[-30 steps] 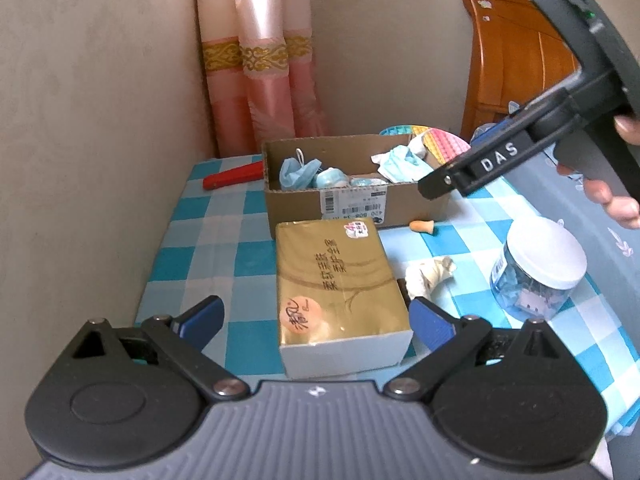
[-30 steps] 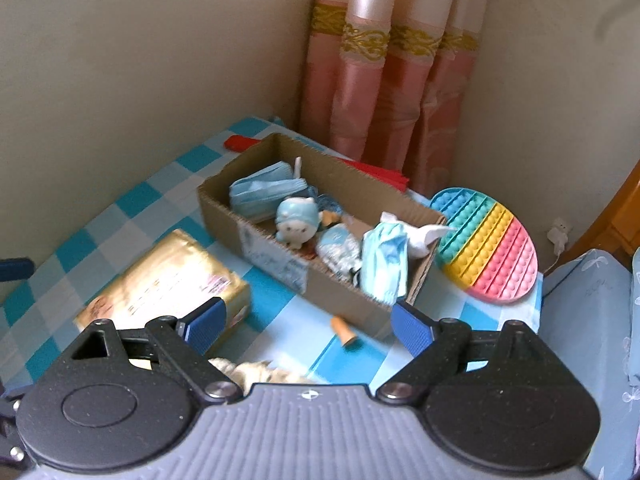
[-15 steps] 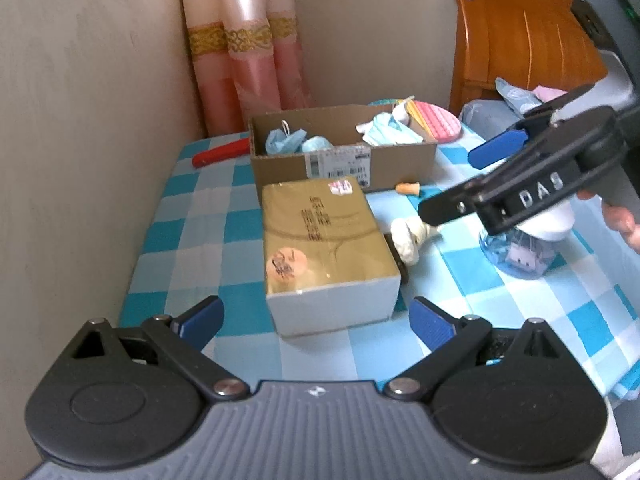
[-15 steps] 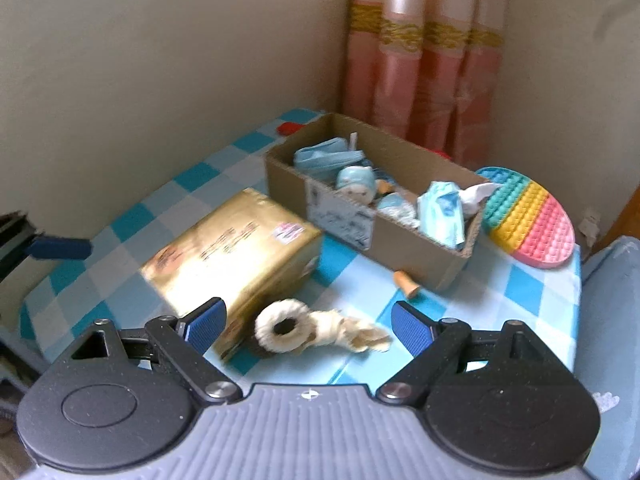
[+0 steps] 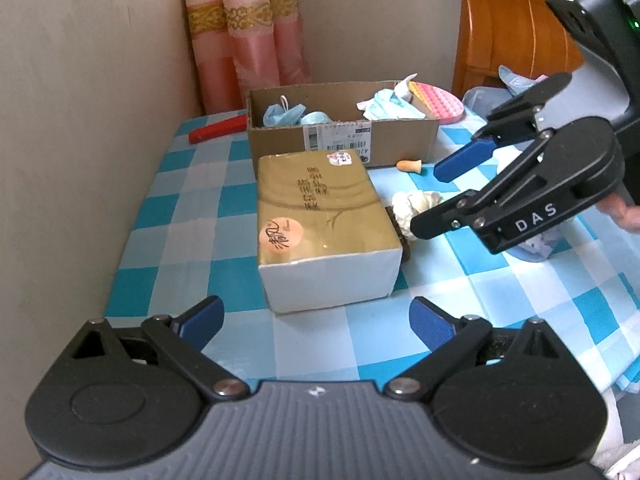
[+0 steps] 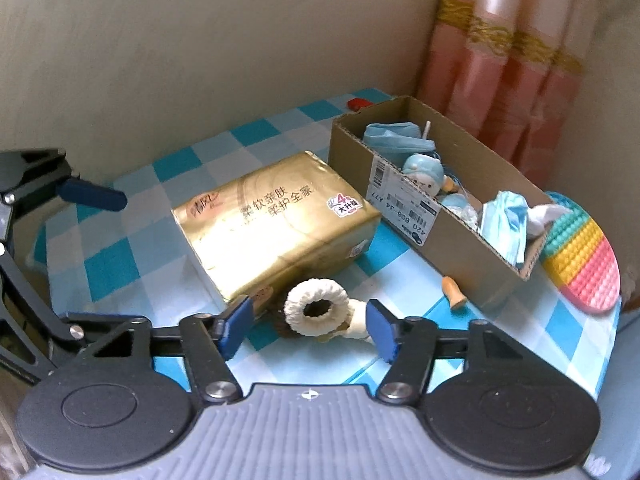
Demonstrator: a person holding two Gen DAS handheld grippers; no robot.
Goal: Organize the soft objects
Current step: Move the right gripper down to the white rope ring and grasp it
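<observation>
A gold tissue pack (image 5: 320,216) (image 6: 276,224) lies on the blue checked table. A cream fluffy scrunchie (image 6: 318,312) (image 5: 414,204) lies beside its right side, on a brown one. My right gripper (image 6: 306,330) is open, its fingers either side of the scrunchie, just above it; it shows from the side in the left wrist view (image 5: 434,196). My left gripper (image 5: 316,322) is open and empty, near the table's front edge, short of the tissue pack. A cardboard box (image 5: 340,136) (image 6: 436,200) holds face masks and small plush toys.
An orange earplug (image 5: 410,166) (image 6: 454,296) lies in front of the box. A rainbow pop-it pad (image 6: 582,264) sits right of the box, a red item (image 5: 218,130) left of it. Walls and a pink curtain (image 5: 248,36) close the back; a wooden chair (image 5: 508,20) stands right.
My right gripper has come down and forward over the scrunchie, which now sits between its open fingers. My left gripper has pulled back slightly toward the table's front.
</observation>
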